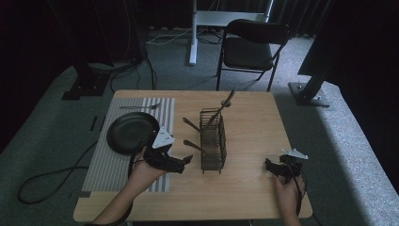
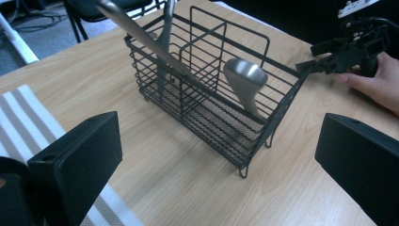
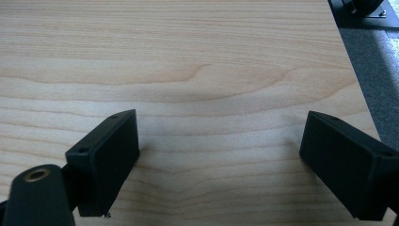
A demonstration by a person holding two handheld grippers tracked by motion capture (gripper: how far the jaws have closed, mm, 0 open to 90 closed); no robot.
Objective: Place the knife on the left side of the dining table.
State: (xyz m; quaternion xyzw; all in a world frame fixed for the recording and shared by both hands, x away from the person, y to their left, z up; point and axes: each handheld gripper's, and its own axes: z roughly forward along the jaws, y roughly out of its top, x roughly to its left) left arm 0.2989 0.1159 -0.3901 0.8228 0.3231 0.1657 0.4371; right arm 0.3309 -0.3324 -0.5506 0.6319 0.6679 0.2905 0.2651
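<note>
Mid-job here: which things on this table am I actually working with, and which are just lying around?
In the job:
- wire caddy, in front of the open left gripper
- utensils standing in it
- left gripper, nearest the caddy

Lying about:
- black plate on the striped mat
- fork at the mat's far end
- right gripper, open over bare table
- chair beyond the table

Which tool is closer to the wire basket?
The left. The left tool sits just beside the wire basket, open and pointing at it. The right tool, also open, rests farther off near the table edge, over bare wood.
</note>
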